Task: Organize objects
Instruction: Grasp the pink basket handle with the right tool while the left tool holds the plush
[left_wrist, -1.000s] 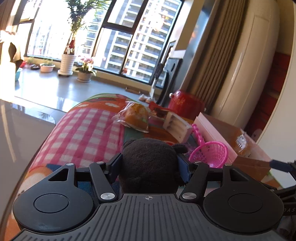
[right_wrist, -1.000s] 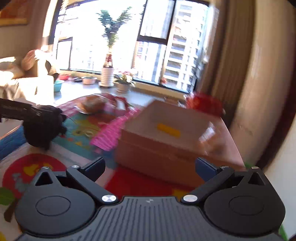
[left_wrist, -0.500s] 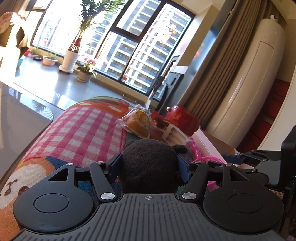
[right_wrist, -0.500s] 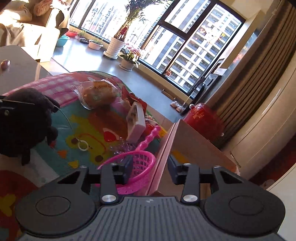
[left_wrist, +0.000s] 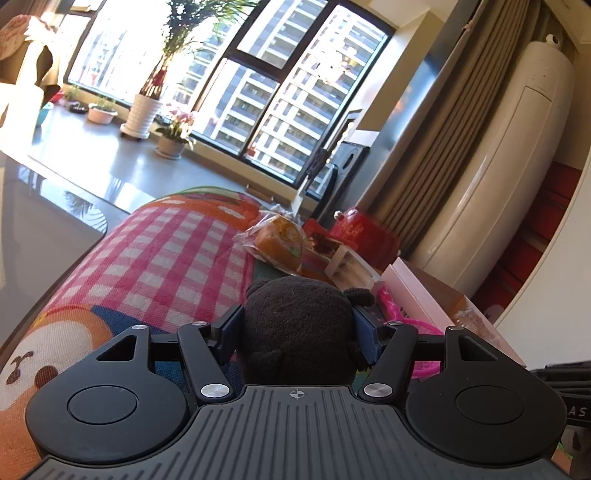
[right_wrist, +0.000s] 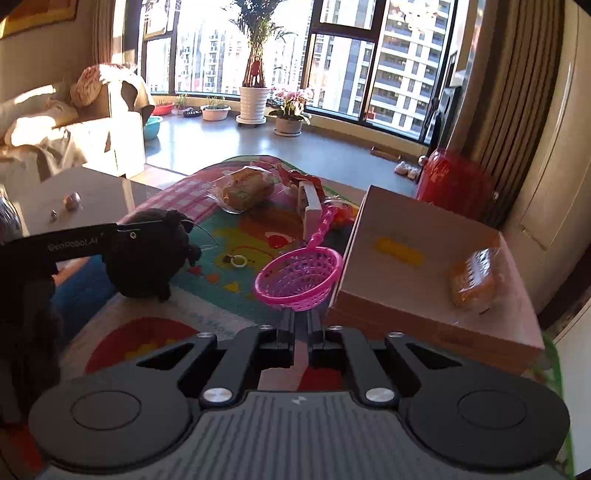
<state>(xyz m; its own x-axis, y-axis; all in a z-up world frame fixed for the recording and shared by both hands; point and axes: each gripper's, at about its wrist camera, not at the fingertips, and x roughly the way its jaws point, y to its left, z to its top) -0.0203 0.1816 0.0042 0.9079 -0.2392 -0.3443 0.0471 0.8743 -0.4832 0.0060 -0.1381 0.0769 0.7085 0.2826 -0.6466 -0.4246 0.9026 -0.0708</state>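
My left gripper (left_wrist: 299, 322) is shut on a black plush toy (left_wrist: 299, 332), held above the colourful play mat (left_wrist: 166, 258). From the right wrist view the same plush toy (right_wrist: 147, 258) hangs at the left in the left gripper's fingers (right_wrist: 110, 236). My right gripper (right_wrist: 303, 318) is shut on the near rim of a pink plastic basket (right_wrist: 299, 275), which tilts with its long handle pointing away. To the basket's right stands an open pinkish cardboard box (right_wrist: 388, 291) holding a yellow item (right_wrist: 397, 251) and a wrapped bun (right_wrist: 472, 282).
On the far part of the mat (right_wrist: 229, 284) lie a bagged bread (right_wrist: 243, 188), a white case (right_wrist: 310, 206), red packets and a small ring (right_wrist: 240, 261). A red suitcase (right_wrist: 454, 184) stands behind the box. A grey table edge is at the left.
My right gripper went from wide open to shut on the pink basket's rim and rose a little. The left gripper kept its hold on the plush toy and rolled slightly.
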